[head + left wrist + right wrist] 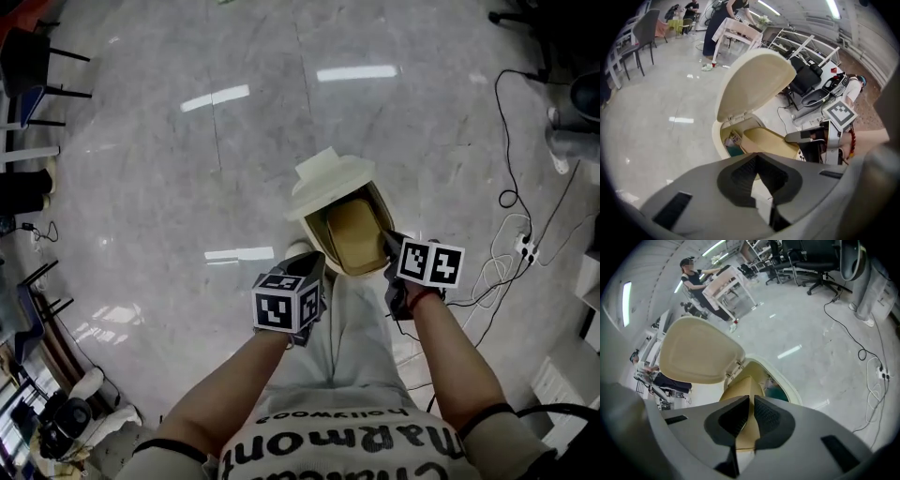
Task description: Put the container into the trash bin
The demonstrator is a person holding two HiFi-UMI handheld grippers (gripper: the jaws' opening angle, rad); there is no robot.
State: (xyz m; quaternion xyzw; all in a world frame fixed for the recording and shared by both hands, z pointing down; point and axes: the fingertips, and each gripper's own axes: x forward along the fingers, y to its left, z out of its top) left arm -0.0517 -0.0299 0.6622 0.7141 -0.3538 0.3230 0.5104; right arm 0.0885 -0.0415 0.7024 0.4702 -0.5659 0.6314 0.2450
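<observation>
The right gripper pinches the container's near edge over the open bin. The left gripper, jaws pressed together and empty, hangs just beside the bin.

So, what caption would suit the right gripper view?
Right claw pinching a tan container over the open trash bin.

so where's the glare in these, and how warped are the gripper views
Head view: light streaks glare off the glossy grey stone floor, but the tan box-shaped container in the open cream plastic trash bin reads sharp. Left gripper view: heavy fisheye, black corners, the bin lid bowed. Right gripper view: same warp, the ceiling strip light blown out, the grey jaws soft.
</observation>
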